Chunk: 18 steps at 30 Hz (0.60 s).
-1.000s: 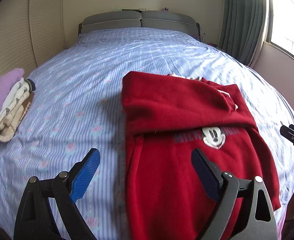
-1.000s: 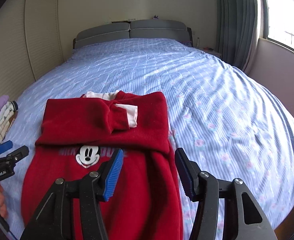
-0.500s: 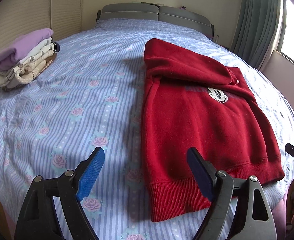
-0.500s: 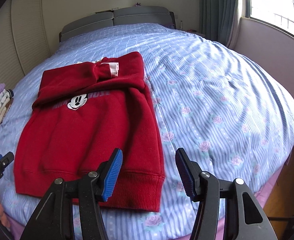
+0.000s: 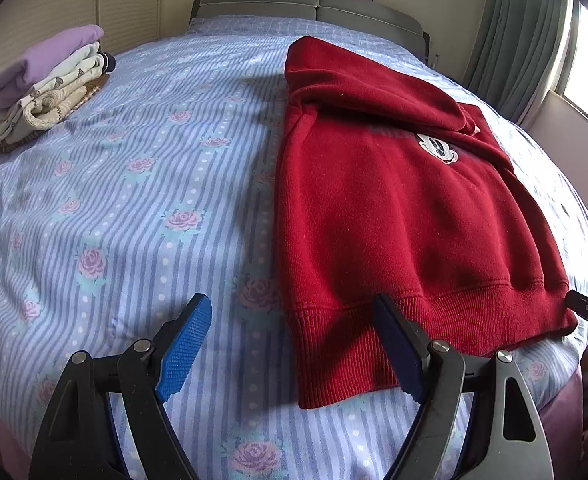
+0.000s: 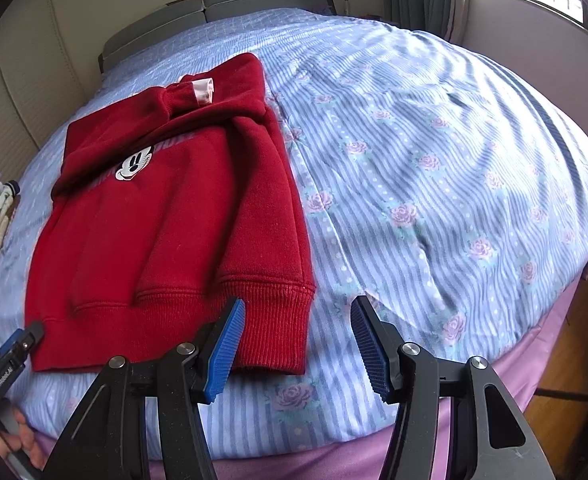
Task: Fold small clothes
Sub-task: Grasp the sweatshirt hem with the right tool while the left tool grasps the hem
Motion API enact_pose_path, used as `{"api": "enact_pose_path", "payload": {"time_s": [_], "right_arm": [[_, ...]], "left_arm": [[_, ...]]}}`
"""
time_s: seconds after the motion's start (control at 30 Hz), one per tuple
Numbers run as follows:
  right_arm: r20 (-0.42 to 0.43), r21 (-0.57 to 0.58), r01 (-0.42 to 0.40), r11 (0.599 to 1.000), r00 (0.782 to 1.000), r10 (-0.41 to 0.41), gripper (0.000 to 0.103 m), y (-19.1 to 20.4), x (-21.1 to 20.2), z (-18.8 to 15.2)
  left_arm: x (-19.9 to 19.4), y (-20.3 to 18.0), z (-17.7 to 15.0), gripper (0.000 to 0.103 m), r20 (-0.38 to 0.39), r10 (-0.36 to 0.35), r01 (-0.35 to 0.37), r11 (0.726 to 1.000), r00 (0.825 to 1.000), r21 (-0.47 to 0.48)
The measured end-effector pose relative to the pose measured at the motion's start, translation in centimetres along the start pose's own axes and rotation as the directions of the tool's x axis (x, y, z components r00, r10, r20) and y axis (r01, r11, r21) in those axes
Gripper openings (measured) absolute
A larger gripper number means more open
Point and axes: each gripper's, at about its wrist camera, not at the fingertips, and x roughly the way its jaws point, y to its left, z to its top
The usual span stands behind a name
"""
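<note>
A red Mickey sweatshirt lies flat on the bed, sleeves folded across its chest, ribbed hem toward me. It also shows in the right wrist view. My left gripper is open and empty, low over the hem's left corner. My right gripper is open and empty, low over the hem's right corner. The left gripper also shows at the left edge of the right wrist view.
A stack of folded clothes sits at the far left of the bed. The blue striped rose sheet covers the bed. The bed's near edge and wooden floor lie at the right. A grey headboard is at the back.
Both grippers have drawn back and down from over the sweatshirt's chest to its hem at the near edge of the bed. Both stayed open.
</note>
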Motion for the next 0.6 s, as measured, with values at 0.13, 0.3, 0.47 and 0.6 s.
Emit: {"api": "enact_pose_path", "payload": {"time_s": [0.13, 0.3, 0.47, 0.6], "right_arm": [[-0.030, 0.000, -0.024, 1.000, 0.999, 0.024, 0.056, 0.1, 0.5, -0.2], [-0.090, 0.013, -0.040, 0.999, 0.995, 0.041, 0.056, 0.0, 1.8, -0.4], [-0.124, 0.013, -0.073, 0.997, 0.990, 0.074, 0.043, 0.2, 2.4, -0.7], [-0.138, 0.023, -0.107, 0.994, 0.984, 0.110, 0.027, 0.2, 2.3, -0.9]], "left_arm": [[0.3, 0.1, -0.4, 0.082, -0.010, -0.002, 0.002, 1.000, 1.000, -0.003], [0.9, -0.2, -0.9, 0.082, -0.023, 0.018, -0.017, 1.000, 1.000, 0.020], [0.8, -0.5, -1.2, 0.063, -0.023, 0.009, -0.008, 0.999, 1.000, 0.035], [0.2, -1.4, -1.5, 0.026, -0.027, -0.025, 0.027, 0.998, 0.999, 0.064]]}}
